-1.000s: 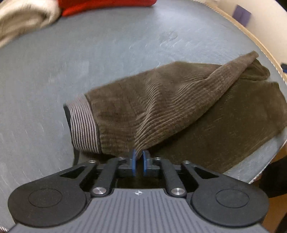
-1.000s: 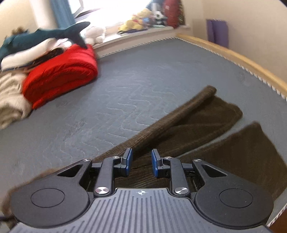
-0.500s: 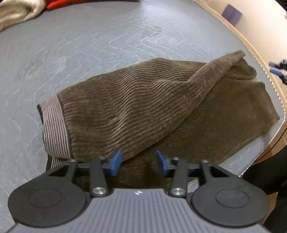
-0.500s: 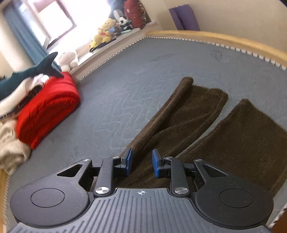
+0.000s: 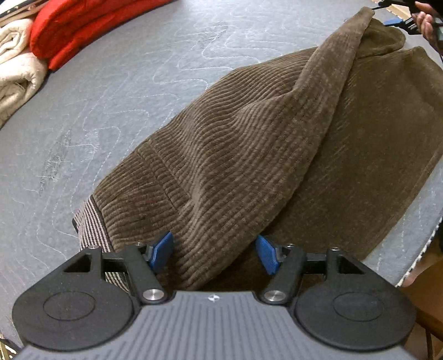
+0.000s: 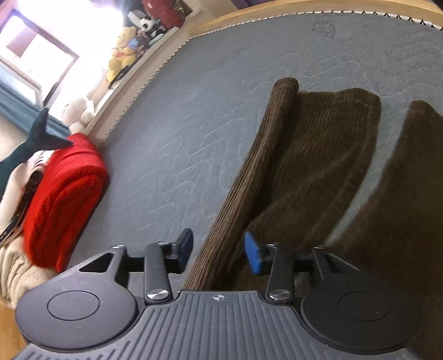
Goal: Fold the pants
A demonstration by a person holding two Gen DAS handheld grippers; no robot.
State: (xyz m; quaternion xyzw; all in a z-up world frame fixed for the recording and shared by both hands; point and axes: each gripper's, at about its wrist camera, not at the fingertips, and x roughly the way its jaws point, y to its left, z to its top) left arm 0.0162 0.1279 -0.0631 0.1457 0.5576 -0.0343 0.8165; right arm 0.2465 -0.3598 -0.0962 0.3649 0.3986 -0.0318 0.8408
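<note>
Brown corduroy pants [image 5: 249, 155] lie folded lengthwise on the grey mattress [image 5: 110, 83], with the striped waistband [image 5: 91, 221] near my left gripper [image 5: 214, 253]. The left gripper is open, its blue pads [image 5: 162, 250] on either side of a raised fold of cloth. In the right wrist view the pants' legs [image 6: 318, 155] stretch away, with a rolled edge [image 6: 260, 155] running between the open fingers of my right gripper [image 6: 218, 250]. The right gripper also shows far off in the left wrist view [image 5: 398, 22] by the leg ends.
A folded red blanket [image 6: 63, 199] and cream blankets [image 5: 16, 69] lie at the mattress's far left. A shark plush [image 6: 30, 144] and stuffed toys [image 6: 121, 58] sit by the window. The mattress edge [image 5: 423, 249] runs close on the right.
My left gripper let go of the waist fold and opened wide. My right gripper opened wider too and turned along the rolled edge of the leg.
</note>
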